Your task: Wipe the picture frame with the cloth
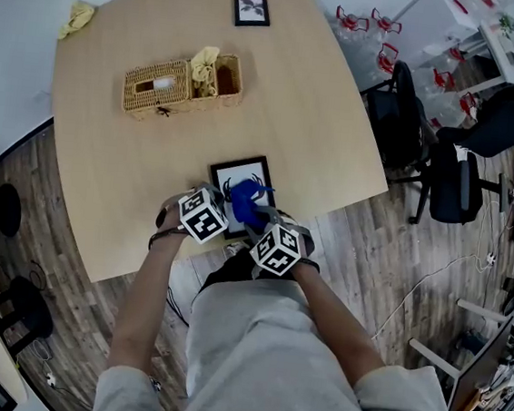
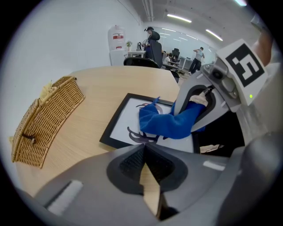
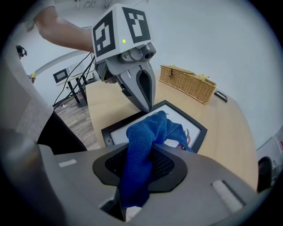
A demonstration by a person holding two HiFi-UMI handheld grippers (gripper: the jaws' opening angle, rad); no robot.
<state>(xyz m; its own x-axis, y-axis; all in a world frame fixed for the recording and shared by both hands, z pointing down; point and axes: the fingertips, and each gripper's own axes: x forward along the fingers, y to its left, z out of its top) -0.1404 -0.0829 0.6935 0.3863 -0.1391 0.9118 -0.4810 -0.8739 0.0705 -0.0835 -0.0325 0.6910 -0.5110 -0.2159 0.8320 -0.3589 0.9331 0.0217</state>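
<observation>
the left gripper (image 2: 143,148) and right gripper (image 3: 140,154) have smooth grey shells and dark ribbed pads (image 2: 130,163). each carries a white cube (image 1: 203,214) of black square markers with a small green light (image 3: 124,41). the shirt (image 1: 268,356) is pale grey and short-sleeved.

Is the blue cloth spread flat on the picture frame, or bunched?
Bunched: the blue cloth is pinched in the right claw, its free end crumpled over the picture frame.

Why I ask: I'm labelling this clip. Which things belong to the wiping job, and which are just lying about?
Job: blue cloth, held in the jaws of the right gripper; large picture frame under it; left gripper, jaws together, beside the frame.
Lying about: wicker basket; small picture frame at the far edge; yellow cloth on the corner of the table.
</observation>
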